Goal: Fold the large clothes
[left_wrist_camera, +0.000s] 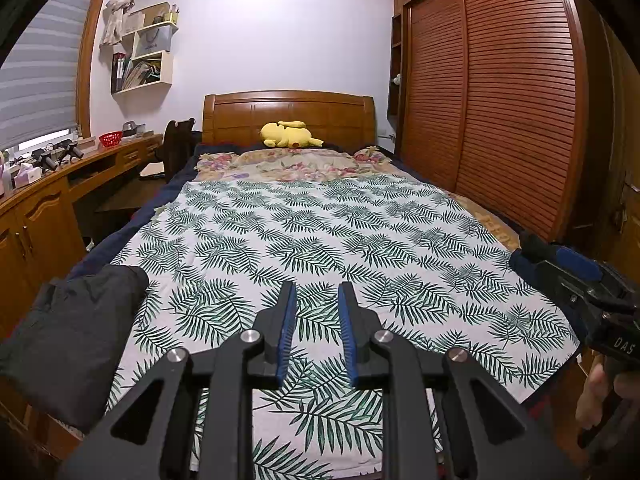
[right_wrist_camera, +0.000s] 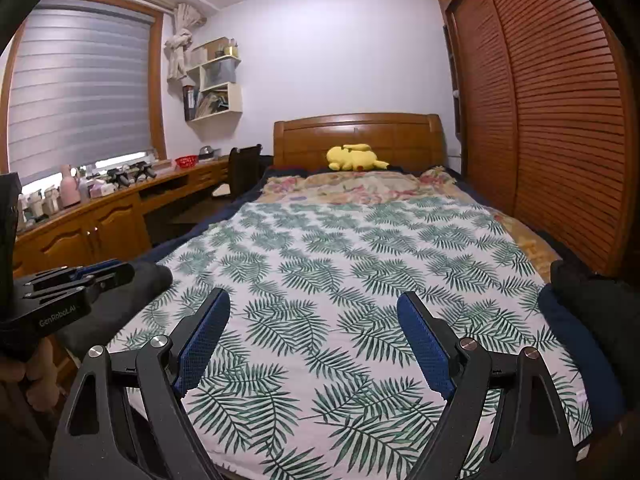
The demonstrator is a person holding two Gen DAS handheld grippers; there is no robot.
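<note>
dark garment (left_wrist_camera: 72,336) lies bunched at the near left corner of the bed (left_wrist_camera: 132,220), partly off the leaf-print sheet (left_wrist_camera: 320,240), with a second dark garment (right_wrist_camera: 592,308) at the near right edge, likely staged for folding on the flat middle. left gripper (left_wrist_camera: 317,292) hovers over the sheet with jaws narrowly parted on nothing; right gripper (right_wrist_camera: 314,300) hovers likewise, jaws spread wide and empty. red basket (left_wrist_camera: 110,138) on the desk (left_wrist_camera: 48,196): contents cannot be told.
</note>
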